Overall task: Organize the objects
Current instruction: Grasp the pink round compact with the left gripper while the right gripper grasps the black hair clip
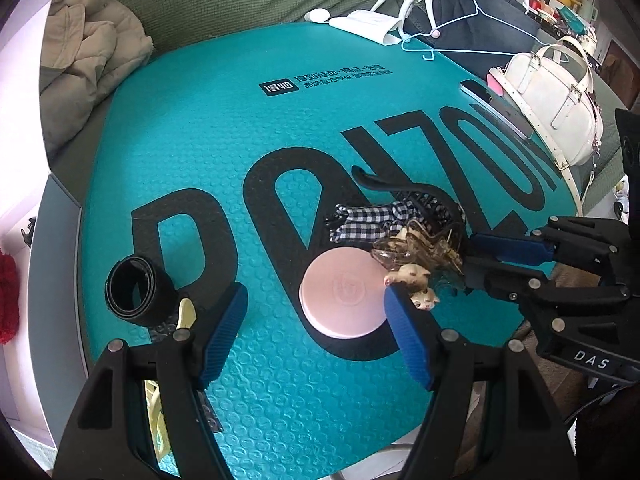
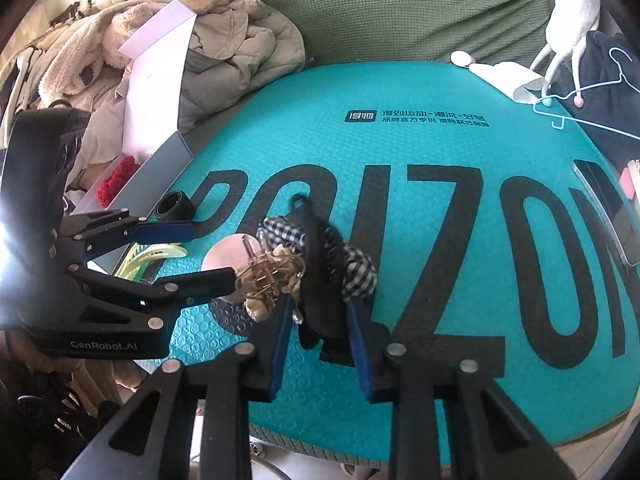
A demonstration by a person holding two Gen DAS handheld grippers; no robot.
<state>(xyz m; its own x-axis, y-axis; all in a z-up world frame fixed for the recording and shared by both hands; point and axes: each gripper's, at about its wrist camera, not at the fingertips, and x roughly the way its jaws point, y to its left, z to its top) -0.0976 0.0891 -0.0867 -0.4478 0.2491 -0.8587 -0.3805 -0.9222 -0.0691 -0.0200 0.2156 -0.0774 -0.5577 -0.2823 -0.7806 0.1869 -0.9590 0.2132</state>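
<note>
Here, one pink compact (image 1: 345, 294), one checked scrunchie (image 1: 370, 222), two tools (image 1: 316, 332).

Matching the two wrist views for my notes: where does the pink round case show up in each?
Left wrist: pink case lies low and centre, just ahead of the left gripper, between its open jaws.
Right wrist: the case sits left of centre, partly hidden by the hair clip.
Shared landmark: the checked cloth beside it.
</note>
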